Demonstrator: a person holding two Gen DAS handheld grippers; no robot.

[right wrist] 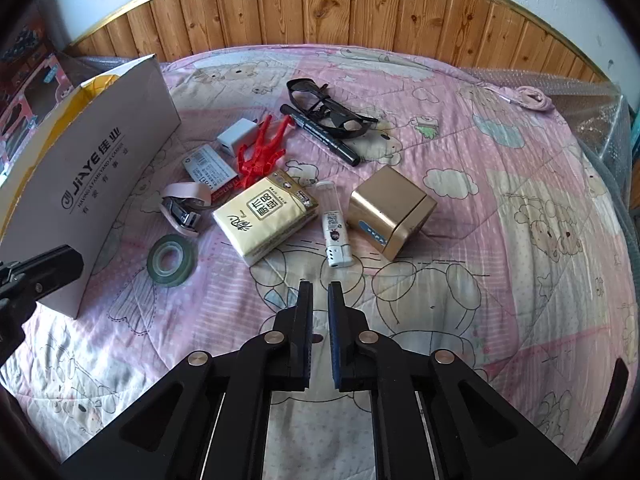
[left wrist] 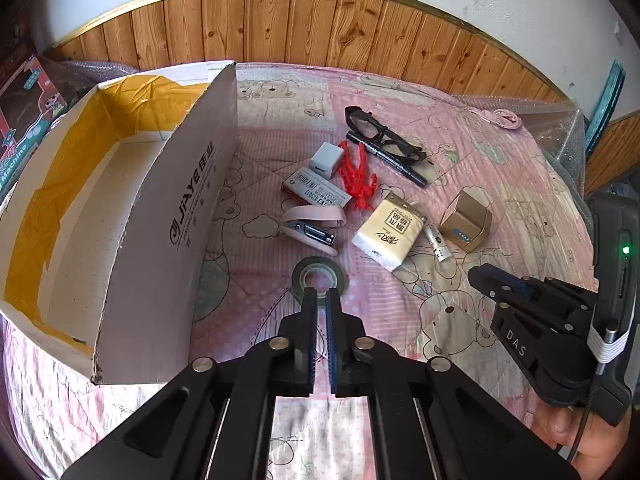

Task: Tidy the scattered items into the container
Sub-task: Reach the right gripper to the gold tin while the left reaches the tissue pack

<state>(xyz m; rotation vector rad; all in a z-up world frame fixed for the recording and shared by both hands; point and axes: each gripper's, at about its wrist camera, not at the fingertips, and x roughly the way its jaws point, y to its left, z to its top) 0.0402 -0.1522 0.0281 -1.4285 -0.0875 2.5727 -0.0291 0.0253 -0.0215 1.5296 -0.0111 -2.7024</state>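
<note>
Cardboard box (left wrist: 132, 208) at left on quilt (left wrist: 460, 312), open top, interior bare as far as visible. Right of it, all outside: tape roll (left wrist: 319, 276), stapler (left wrist: 310, 234), tissue pack (left wrist: 390, 228), lighter (right wrist: 335, 236), gold box (right wrist: 390, 210). Left gripper (left wrist: 320, 294) and right gripper (right wrist: 320, 288): jaws nearly together, narrow gap, nothing held.

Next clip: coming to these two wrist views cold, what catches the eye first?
A clutter of small items on the pink cartoon bedspread: a red toy lobster in the middle, black glasses behind it, a yellow tissue pack and a gold box to its right. The big white cardboard box stands open at the left; nothing shows inside. Both grippers, left and right, hover nearly closed, holding nothing.
</note>
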